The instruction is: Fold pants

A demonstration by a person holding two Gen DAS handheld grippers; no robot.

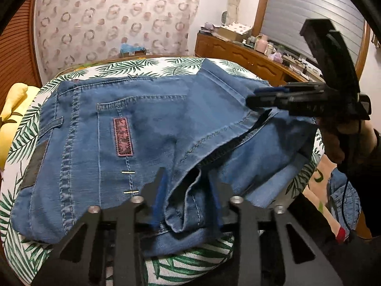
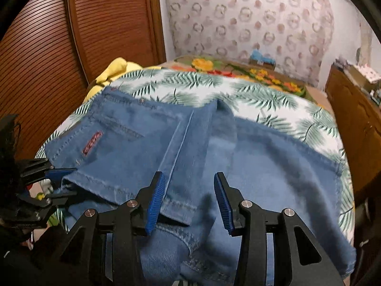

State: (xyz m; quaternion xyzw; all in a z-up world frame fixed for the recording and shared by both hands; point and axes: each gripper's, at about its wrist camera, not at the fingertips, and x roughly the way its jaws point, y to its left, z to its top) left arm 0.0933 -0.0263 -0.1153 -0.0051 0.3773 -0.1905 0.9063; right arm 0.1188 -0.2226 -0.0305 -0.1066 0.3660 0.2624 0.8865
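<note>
A: Your left gripper (image 1: 188,200) tilts down at the near edge — its blue pads pinch a bunched fold of the jeans (image 1: 142,124).

B: And the right gripper (image 2: 190,200)?

A: Tilted down too, jaws spread, denim under them but not squeezed. The jeans lie on the palm-leaf bedspread (image 2: 262,95), long axis across the bed, waistband toward the yellow pillow (image 1: 16,109)

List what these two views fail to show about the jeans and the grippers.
- Jeans legs: both views, cut off at the bottom edge behind the gripper frames.
- Left gripper grip: left wrist view, bunched denim hides the pads' contact.
- Right gripper view: motion blur smears the far seams.
- Dresser clutter: too small.
</note>
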